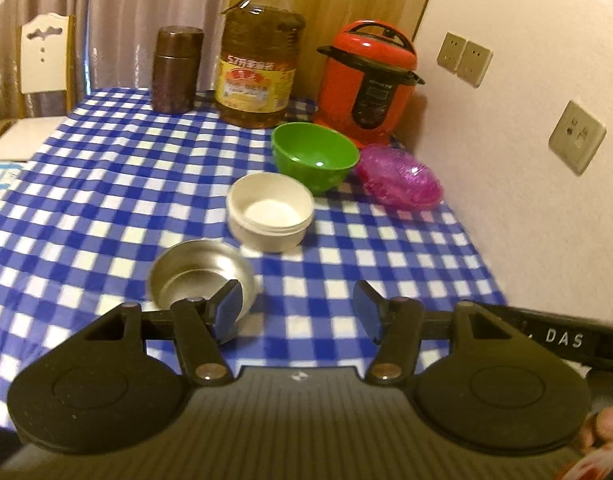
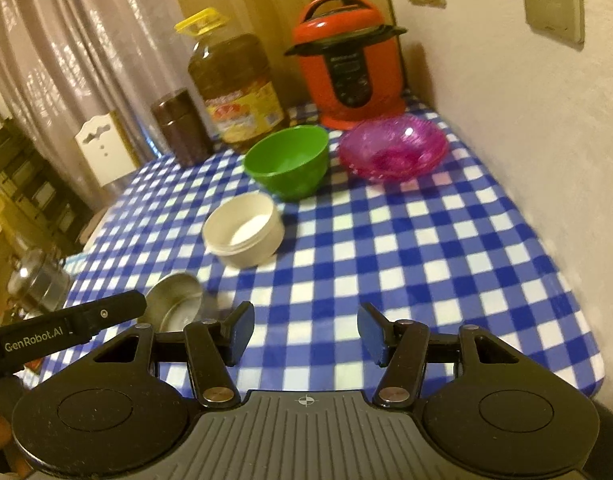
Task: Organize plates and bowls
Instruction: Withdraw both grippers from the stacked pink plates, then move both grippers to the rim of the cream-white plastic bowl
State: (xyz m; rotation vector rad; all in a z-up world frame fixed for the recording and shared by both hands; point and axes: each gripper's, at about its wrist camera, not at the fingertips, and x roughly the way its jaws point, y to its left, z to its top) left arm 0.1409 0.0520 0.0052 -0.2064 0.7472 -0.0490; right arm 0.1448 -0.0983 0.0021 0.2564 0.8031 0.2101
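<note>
Four dishes stand in a diagonal row on the blue-checked table. Nearest is a steel bowl, then a cream bowl, a green bowl and a pink glass bowl by the wall. My left gripper hovers open over the cloth; its left finger overlaps the steel bowl's near rim in view. Further right, my right gripper is open above bare cloth. Neither holds anything.
At the back of the table stand a brown canister, a large oil bottle and a red pressure cooker. A wall with sockets bounds the right side. A white chair stands far left.
</note>
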